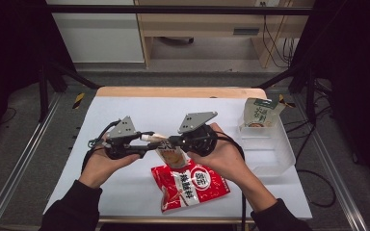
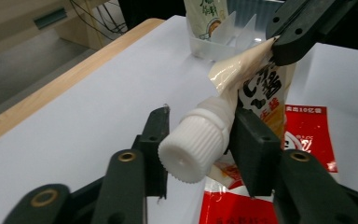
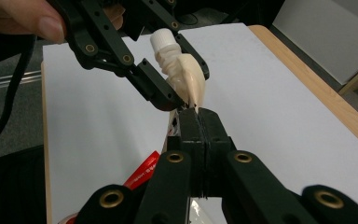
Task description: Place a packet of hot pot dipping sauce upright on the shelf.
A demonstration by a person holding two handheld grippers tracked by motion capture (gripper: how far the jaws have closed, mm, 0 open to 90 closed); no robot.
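Low in the centre of the high view lies a red packet on the white table, just below the two hands. Above it, mid-frame, the left gripper and right gripper meet nose to nose over a spouted pouch held off the table. In the left gripper view the jaws sit either side of the white cap — one jaw touching it, the other apart by a sliver. The right gripper's jaws are pressed together on the pouch's top edge. Farther off, upper right, a clear bin holds a green pouch standing against its far wall.
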